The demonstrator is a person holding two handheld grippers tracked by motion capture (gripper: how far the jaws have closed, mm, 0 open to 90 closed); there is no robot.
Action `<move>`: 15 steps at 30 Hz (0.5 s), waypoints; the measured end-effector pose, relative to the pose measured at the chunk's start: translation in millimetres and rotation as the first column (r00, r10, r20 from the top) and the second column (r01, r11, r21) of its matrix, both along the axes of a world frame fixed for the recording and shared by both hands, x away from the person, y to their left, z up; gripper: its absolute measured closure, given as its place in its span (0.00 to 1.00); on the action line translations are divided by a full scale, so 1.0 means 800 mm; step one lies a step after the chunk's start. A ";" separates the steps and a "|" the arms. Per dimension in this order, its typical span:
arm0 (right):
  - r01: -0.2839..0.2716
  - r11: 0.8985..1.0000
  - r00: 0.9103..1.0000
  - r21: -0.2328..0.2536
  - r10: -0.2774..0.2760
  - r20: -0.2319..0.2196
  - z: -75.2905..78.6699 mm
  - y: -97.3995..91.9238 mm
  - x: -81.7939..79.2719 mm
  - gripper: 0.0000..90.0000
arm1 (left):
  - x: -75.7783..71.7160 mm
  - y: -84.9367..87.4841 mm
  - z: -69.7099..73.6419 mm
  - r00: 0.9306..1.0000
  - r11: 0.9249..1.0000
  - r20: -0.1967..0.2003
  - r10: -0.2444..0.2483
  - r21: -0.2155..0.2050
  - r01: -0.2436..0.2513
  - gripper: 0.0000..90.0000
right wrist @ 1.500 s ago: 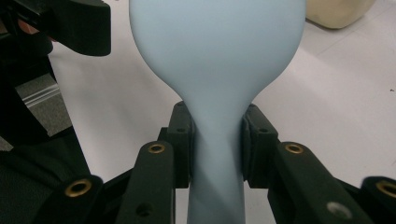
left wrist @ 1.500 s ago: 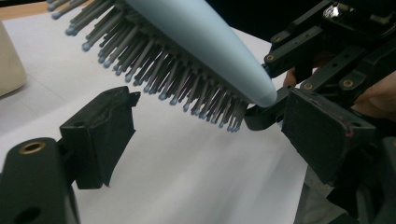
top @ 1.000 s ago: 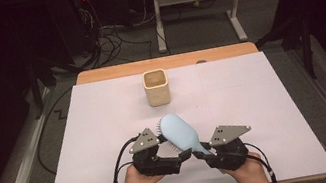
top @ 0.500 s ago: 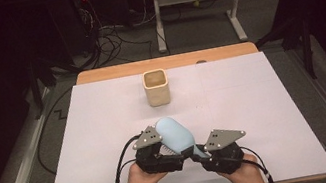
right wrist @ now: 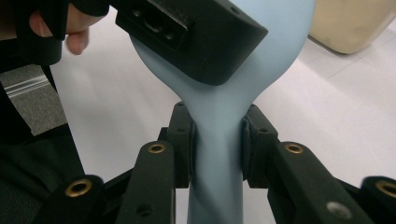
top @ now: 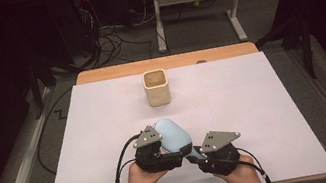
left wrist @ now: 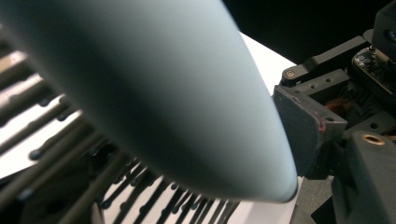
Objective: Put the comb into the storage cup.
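Note:
A light blue hairbrush [top: 174, 135] hangs just above the white table near its front edge. My right gripper [top: 197, 155] is shut on the neck of its handle, and the right gripper view has both jaws pressed on the blue handle [right wrist: 217, 154]. My left gripper [top: 164, 154] sits against the brush head, with a black part of it lying across the head [right wrist: 196, 37]. In the left gripper view the blue back of the head [left wrist: 163, 93] is very close, with dark bristles [left wrist: 140, 196] below; its own jaws are hidden.
A beige square cup [top: 156, 87] stands upright at the middle back of the white table [top: 253, 96], and shows at the top right of the right gripper view as cup [right wrist: 350, 23]. Cables and a metal stand lie on the floor beyond.
Both hands and the brush have drifted slightly toward the front edge. The left gripper has closed in under the brush head, and the head has tilted more toward it.

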State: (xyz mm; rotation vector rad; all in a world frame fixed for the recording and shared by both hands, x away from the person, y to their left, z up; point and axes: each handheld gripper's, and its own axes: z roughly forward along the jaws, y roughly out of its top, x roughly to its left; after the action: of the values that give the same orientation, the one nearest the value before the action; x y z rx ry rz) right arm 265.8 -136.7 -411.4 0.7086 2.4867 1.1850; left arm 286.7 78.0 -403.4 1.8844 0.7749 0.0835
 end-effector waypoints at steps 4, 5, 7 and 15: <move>-0.004 1.000 1.000 -0.009 0.004 -0.001 -0.001 0.001 0.000 0.78 | 0.001 0.002 0.002 0.999 1.000 -0.038 -0.007 0.000 0.007 0.36; -0.005 1.000 1.000 -0.009 0.005 0.000 -0.001 0.002 0.000 0.78 | 0.000 0.002 0.002 0.999 1.000 -0.038 -0.007 0.001 0.007 0.36; -0.007 1.000 1.000 -0.011 0.007 -0.001 -0.001 0.002 0.000 0.78 | -0.001 0.003 0.003 0.999 1.000 -0.039 -0.005 0.002 0.005 0.37; -0.010 1.000 1.000 -0.002 0.010 -0.004 -0.001 0.005 0.003 0.78 | -0.003 0.002 0.008 1.000 1.000 -0.024 0.001 0.019 0.000 0.41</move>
State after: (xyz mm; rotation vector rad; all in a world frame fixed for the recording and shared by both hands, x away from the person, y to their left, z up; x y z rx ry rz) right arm 267.9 -133.0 -411.8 0.6997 2.4971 1.1859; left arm 284.3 79.9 -397.3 1.9062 0.7932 0.0688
